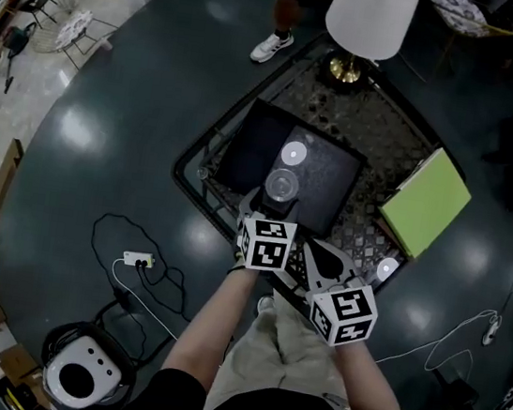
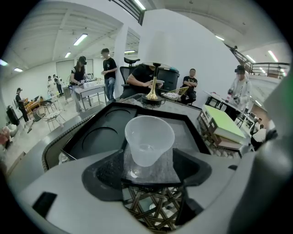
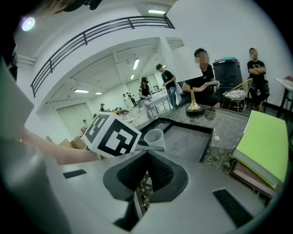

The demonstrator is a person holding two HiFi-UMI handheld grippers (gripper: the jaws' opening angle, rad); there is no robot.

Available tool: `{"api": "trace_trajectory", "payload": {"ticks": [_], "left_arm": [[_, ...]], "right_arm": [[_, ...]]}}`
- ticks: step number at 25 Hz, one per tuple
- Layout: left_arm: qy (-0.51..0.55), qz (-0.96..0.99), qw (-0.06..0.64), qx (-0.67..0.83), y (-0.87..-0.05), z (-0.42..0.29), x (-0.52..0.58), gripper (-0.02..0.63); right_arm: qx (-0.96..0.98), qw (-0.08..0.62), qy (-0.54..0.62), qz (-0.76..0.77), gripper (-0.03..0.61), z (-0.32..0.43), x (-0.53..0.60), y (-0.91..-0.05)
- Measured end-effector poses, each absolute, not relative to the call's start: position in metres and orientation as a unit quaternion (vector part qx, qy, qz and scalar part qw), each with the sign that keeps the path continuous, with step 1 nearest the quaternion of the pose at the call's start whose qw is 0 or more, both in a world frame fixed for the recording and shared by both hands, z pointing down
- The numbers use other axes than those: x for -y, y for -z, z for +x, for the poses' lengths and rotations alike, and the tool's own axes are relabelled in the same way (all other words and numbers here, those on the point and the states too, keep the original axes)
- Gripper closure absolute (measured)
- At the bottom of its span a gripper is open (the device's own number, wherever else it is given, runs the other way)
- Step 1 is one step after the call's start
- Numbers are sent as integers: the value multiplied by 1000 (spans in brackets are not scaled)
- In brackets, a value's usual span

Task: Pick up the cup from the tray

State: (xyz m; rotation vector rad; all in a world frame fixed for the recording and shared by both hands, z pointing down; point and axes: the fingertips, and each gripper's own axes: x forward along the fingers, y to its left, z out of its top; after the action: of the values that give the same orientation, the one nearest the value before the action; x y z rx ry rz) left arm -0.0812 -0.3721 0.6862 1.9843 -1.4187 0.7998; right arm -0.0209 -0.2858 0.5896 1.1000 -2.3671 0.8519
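Head view looks steeply down on a dark glass-topped table point(image 1: 392, 131) with a lattice pattern under the glass. On it lies a black tray point(image 1: 327, 187). A clear plastic cup point(image 1: 281, 185) stands upright on the tray, close to the edge nearest the person, on the flat textured half rather than the half with round recesses.

The left gripper point(image 1: 274, 211) points down at the cup. In the left gripper view its jaws stand wide apart, with the cup point(image 2: 149, 139) ahead and centred between them (neither pad touches the cup, so nothing is gripped).

The right gripper point(image 1: 324, 268) hangs just beside the left one, over the table's near rim. In the right gripper view its jaws meet in a closed wedge with nothing between them. That view also shows the left gripper's marker cube point(image 3: 111, 135), and the cup point(image 3: 154, 136) past it.

A lime-green book point(image 1: 425, 203) lies on the table to the right of the tray, apart from it. A lamp with a white shade point(image 1: 370, 16) and brass base stands at the far side.
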Motion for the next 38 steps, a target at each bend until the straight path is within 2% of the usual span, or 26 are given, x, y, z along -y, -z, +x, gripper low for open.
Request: {"api": "trace_trajectory", "payload": {"ticks": [7,9,12,22,38], "left_arm": [[-333,726,277,534,-699,-82,384,294],[-330,723,279,540,-699,-85,384,344],[-318,723,286,542,-697,-85,385,350],[-304,729,280,545,-690,-88,382,359],[-278,742,253,555,-635,-95,355,360]], "right_arm": [[841,197,-312,394,568,-19,284,-596],[840,198,-313,396,568,-18,284,-597],[839,199,-314,398,568,-15,284,-597],[839,197,-312,399,568,-17,279,-597],[850,183,-284,404,568,-21,261,-570]]}}
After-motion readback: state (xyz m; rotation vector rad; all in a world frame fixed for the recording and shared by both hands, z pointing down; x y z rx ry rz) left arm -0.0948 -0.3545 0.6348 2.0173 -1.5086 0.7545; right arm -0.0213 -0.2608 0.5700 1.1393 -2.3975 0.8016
